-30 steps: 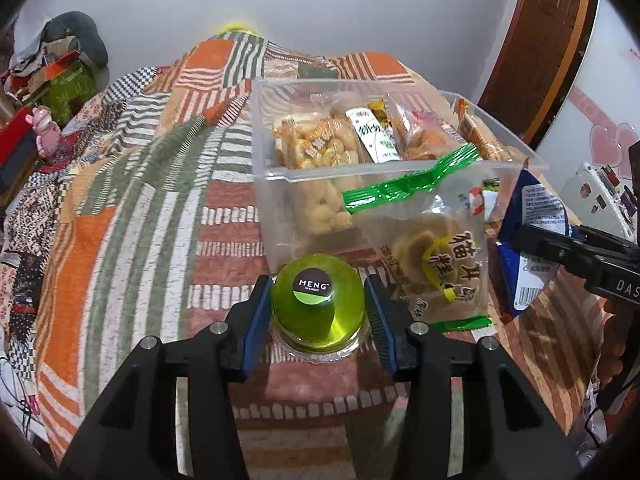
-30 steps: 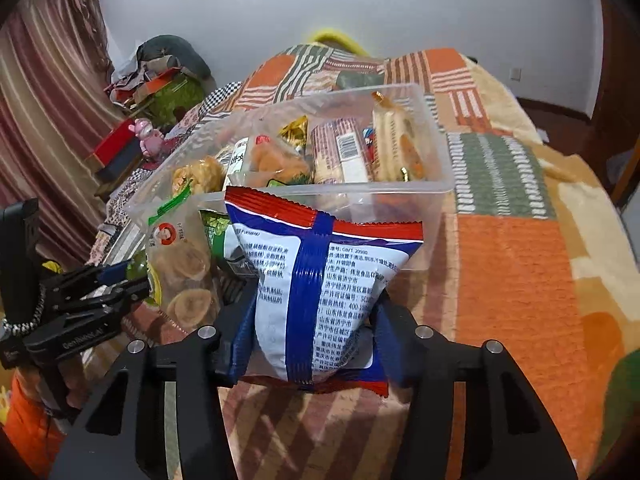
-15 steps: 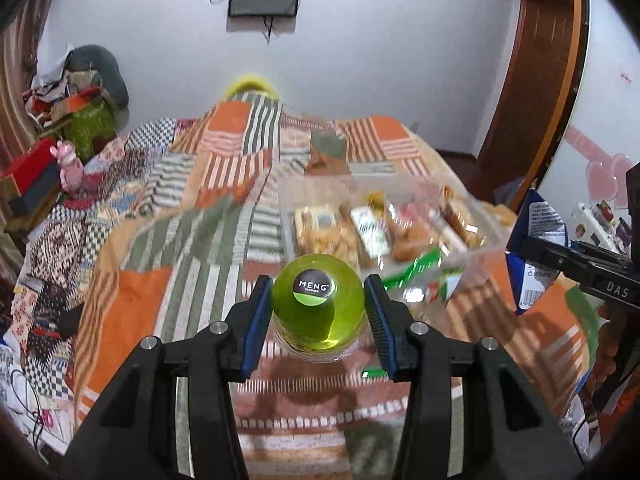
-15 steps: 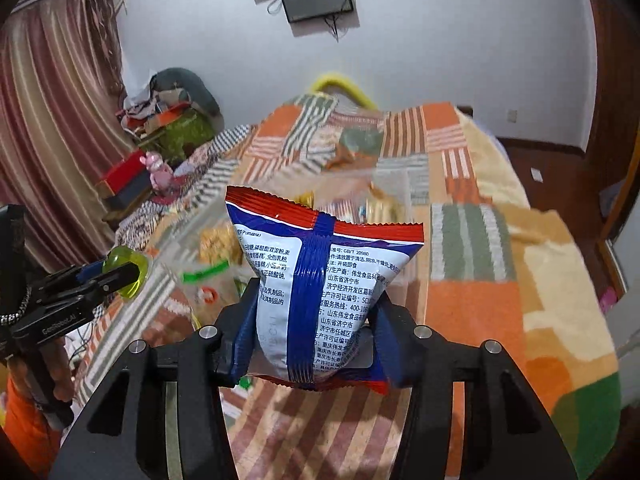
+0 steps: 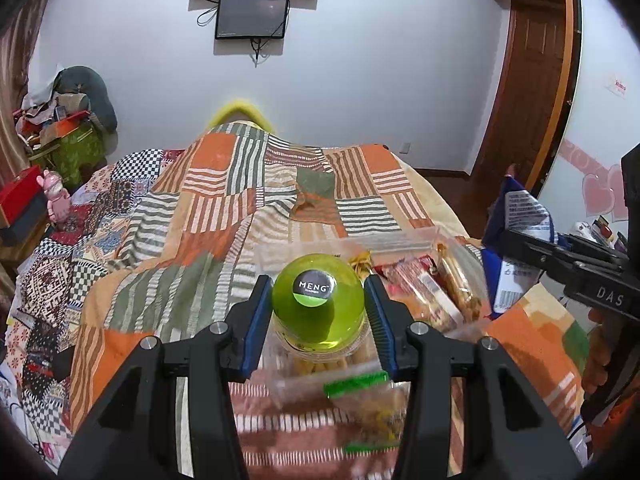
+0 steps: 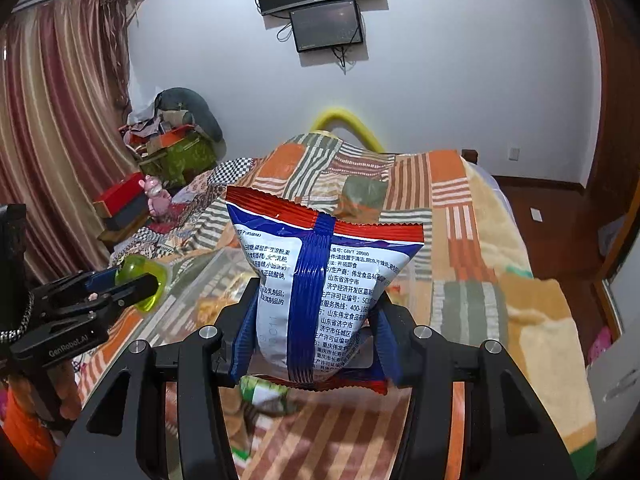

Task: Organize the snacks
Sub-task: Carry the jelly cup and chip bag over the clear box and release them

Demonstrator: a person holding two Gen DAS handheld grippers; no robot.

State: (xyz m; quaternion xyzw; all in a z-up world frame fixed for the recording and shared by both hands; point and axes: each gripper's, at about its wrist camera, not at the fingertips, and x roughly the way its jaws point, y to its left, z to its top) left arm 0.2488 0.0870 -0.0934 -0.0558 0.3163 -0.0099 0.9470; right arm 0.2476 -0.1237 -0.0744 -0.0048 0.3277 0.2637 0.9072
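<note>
Patchwork quilt [image 5: 224,216] in orange, green and striped panels covers the bed that fills both of my views, with a white wall and a wall-mounted screen [image 6: 326,26] behind it. My left gripper [image 5: 318,312] is closed on a green jelly cup [image 5: 318,304]; both blue pads press the sides of its dome, and its round dark label reads MENG. I see the cup held in the air over the near end of a clear plastic bin [image 5: 400,242], which rests on the quilt and holds several wrapped snacks. A snack bag with a green strip [image 5: 360,396] lies just in front of the bin, blurred in my left view. My right gripper [image 6: 314,330] is clamped on a blue, white and red snack packet [image 6: 320,276], held upright with its printed back seam facing the camera and its lower half between the pads. From the right wrist view, the packet hangs above the bin, whose contents are mostly hidden behind it. A pink toy figure [image 6: 154,196] stands at the bed's left edge.
</note>
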